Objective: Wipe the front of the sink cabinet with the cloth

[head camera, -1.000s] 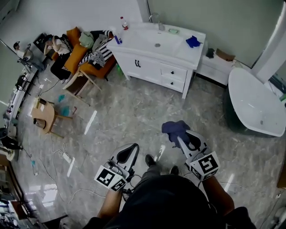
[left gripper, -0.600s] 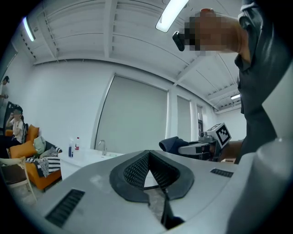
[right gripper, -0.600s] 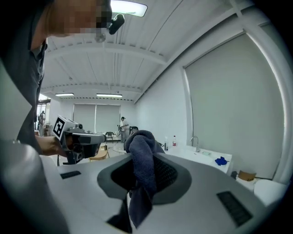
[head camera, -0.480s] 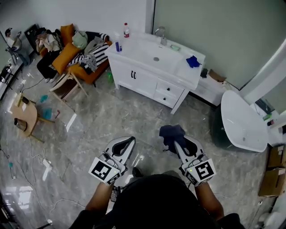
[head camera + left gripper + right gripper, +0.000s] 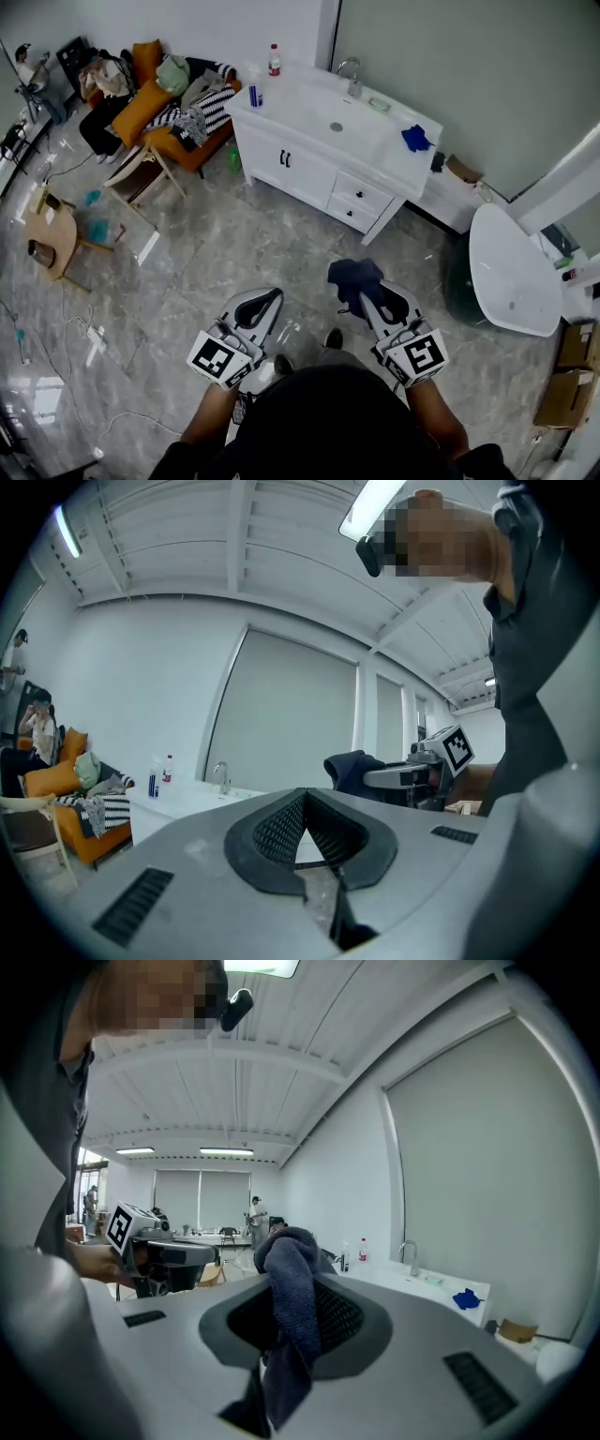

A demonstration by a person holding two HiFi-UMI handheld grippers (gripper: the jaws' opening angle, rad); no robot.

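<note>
A dark blue, crumpled cloth (image 5: 291, 1297) is clamped in the right hand-held gripper (image 5: 367, 298); the left hand-held gripper (image 5: 265, 302) is seen closed and empty.

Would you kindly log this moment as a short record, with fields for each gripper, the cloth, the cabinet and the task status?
left gripper: jaws together, holding nothing
right gripper: shut on the cloth
cloth: dark blue, bunched between the jaws, one end hanging down
sink cabinet: white, doors and drawers closed, across the floor from both grippers
task status: cloth not touching the cabinet front; wiping not yet begun
</note>
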